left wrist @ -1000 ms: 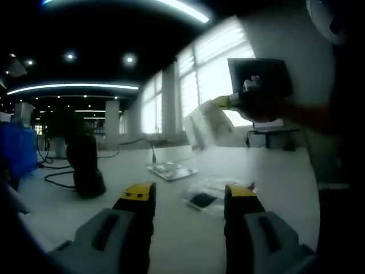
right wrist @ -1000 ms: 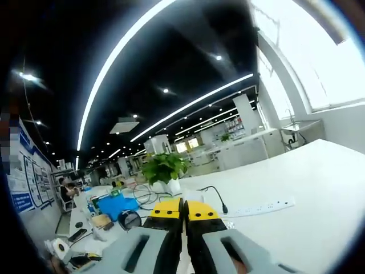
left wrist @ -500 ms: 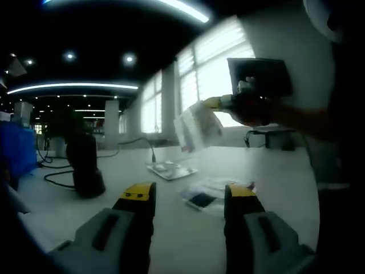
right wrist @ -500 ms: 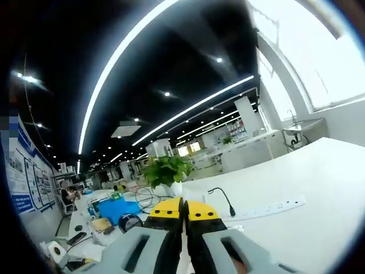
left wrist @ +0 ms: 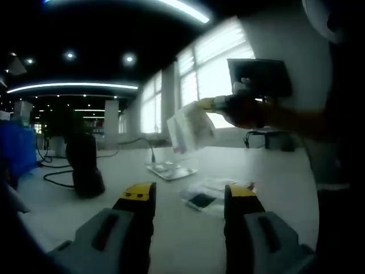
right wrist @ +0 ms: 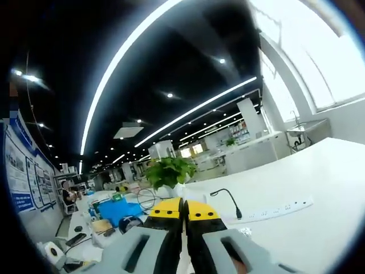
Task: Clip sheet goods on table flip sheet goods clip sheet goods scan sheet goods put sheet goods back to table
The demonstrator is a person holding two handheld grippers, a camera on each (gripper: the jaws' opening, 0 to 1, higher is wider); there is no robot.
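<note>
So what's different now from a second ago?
The right gripper, shut on the clear sheet packet, has carried it leftward in the left gripper view. The left gripper stays open and still over the table; the packets lying there haven't moved.

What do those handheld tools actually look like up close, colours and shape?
Each tool has two chunky grey jaws with a dark slot moulded into the top, ending in yellow caps edged with black. The left tool and the right tool look alike in build and colour. I can see no cables or printed markings on them.
</note>
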